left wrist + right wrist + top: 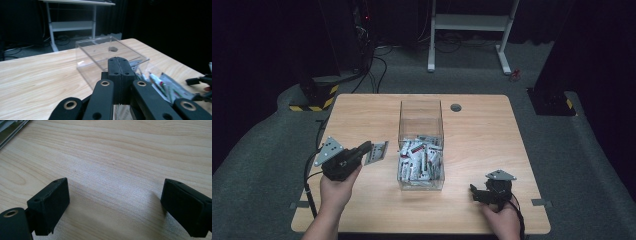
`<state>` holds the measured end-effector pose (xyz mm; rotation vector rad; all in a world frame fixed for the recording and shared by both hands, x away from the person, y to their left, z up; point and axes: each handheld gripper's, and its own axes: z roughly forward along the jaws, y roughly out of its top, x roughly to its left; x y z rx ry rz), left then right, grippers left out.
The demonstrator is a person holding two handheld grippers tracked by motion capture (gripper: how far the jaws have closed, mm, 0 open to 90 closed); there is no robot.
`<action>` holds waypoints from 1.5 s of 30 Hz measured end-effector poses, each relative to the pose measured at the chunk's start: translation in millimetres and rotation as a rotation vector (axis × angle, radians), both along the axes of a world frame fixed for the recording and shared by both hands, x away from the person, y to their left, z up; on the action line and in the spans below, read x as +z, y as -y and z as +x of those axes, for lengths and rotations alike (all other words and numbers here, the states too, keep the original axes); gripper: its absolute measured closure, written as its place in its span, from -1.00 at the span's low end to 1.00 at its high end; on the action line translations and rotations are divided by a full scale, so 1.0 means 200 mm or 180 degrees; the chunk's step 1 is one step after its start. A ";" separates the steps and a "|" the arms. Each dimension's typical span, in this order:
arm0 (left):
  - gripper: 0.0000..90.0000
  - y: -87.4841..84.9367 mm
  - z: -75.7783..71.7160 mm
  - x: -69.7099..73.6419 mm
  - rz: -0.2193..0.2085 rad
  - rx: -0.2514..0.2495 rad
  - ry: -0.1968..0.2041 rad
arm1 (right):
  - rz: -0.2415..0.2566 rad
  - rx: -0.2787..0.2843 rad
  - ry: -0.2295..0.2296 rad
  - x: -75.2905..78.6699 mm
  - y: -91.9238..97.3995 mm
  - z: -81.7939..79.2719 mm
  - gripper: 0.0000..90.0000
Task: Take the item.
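Clear box [421, 120] mid-desk [482, 135], near half piled with small packets [419, 162], far half bare. My left claw [373, 151] is clamped on one flat packet [379, 151] just left of the box; right claw [477, 192] sits jaws apart, low over bare desk, well clear.

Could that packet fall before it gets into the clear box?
It might. The left gripper pinches the packet only at one edge, so it could slip out and land on the table. The box has tall clear walls, so the packet or the jaws could bump the rim. The box is already crowded at its near end, so another packet might not settle flat.
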<state>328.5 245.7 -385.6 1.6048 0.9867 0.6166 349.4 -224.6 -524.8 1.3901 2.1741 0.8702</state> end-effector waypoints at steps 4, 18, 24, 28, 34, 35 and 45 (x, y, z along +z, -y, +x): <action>1.00 -0.04 0.03 -0.01 0.0013 0.0095 -0.0011 | -0.0003 0.0001 -0.0001 0.00 0.00 0.00 -0.82; 1.00 -0.12 0.16 -0.12 0.0022 0.0361 -0.0098 | 0.0002 -0.0005 -0.0005 0.00 0.00 0.00 -0.82; 1.00 -0.12 0.21 -0.17 0.0015 0.0423 -0.0156 | -0.0003 0.0000 0.0003 0.00 0.00 0.00 -0.82; 1.00 -0.11 0.24 -0.21 0.0011 0.0438 -0.0197 | -0.0001 -0.0001 0.0002 0.00 0.00 0.00 -0.82; 1.00 -0.09 0.28 -0.25 -0.0019 0.0440 -0.0261 | 0.0002 -0.0010 -0.0006 0.00 0.00 0.00 -0.82; 1.00 -0.09 0.28 -0.26 -0.0042 0.0429 -0.0286 | 0.0002 -0.0009 -0.0006 0.00 0.00 0.00 -0.82; 1.00 -0.03 0.33 -0.34 -0.0078 0.0433 -0.0408 | 0.0005 -0.0007 -0.0002 0.00 0.00 0.00 -0.82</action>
